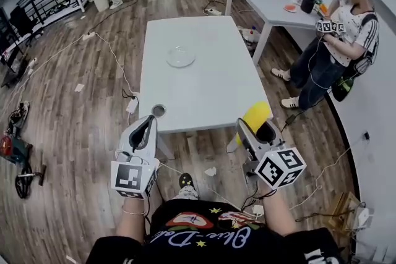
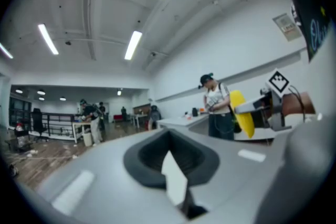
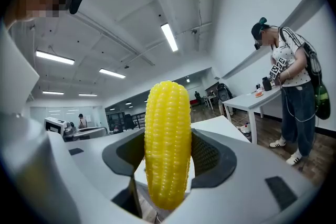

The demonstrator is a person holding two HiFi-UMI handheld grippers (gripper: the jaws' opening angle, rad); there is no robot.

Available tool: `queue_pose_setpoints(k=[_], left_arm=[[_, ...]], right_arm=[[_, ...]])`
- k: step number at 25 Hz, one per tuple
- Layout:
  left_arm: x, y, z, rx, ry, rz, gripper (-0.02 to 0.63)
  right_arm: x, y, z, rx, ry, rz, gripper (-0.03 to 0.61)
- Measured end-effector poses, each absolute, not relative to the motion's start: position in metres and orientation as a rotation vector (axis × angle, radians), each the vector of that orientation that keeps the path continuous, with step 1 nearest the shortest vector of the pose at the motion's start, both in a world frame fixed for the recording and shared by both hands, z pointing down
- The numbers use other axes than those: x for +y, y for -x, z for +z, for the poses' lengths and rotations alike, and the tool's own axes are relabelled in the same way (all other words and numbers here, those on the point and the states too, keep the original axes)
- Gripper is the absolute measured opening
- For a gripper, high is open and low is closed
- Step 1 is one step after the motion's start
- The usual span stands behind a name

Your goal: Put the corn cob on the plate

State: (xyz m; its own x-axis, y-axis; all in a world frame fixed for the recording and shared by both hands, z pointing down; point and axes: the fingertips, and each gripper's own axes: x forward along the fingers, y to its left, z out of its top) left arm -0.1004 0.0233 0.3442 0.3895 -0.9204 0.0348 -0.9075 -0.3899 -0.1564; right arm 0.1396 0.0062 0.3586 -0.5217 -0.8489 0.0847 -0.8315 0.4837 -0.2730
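Observation:
A yellow corn cob (image 1: 255, 115) stands upright between the jaws of my right gripper (image 1: 258, 127), which is shut on it just off the near right corner of the white table (image 1: 204, 93). In the right gripper view the corn cob (image 3: 167, 144) fills the gap between the dark pads. The clear glass plate (image 1: 180, 57) lies on the far half of the table, well away from both grippers. My left gripper (image 1: 147, 127) hovers at the table's near left edge, jaws together with nothing in them. From the left gripper view the corn cob (image 2: 239, 113) shows off to the right.
A small round tin (image 1: 158, 110) sits at the table's near left edge, just ahead of my left gripper. A second white table (image 1: 266, 0) stands at the back right with a person (image 1: 337, 40) beside it. Cables trail over the wooden floor (image 1: 74, 127).

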Motion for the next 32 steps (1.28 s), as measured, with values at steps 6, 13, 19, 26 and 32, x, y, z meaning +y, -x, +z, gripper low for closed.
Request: queue_pose_setpoints(k=[6, 13, 19, 26, 32], left_arm=[[-0.077, 0.121, 0.342, 1.656, 2.575, -0.121, -0.008], [-0.165, 0.128, 0.356, 1.791, 2.613, -0.123, -0.008], [-0.224, 0.138, 0.346, 1.941, 2.517, -0.119, -0.008], [-0.257, 0.146, 0.351, 1.983, 2.468, -0.101, -0.008], [-0.282, 0.157, 0.364, 1.977, 2.553, -0.064, -0.008]], right_arm=[[-0.094, -0.089, 0.368, 2.713, 1.408, -0.53, 0.261], [-0.226, -0.07, 0.381, 2.865, 1.241, -0.649, 0.261], [-0.342, -0.021, 0.414, 3.166, 0.964, -0.775, 0.261], [-0.412, 0.034, 0.465, 3.434, 0.776, -0.849, 0.261], [-0.441, 0.074, 0.521, 3.595, 0.789, -1.042, 0.261]])
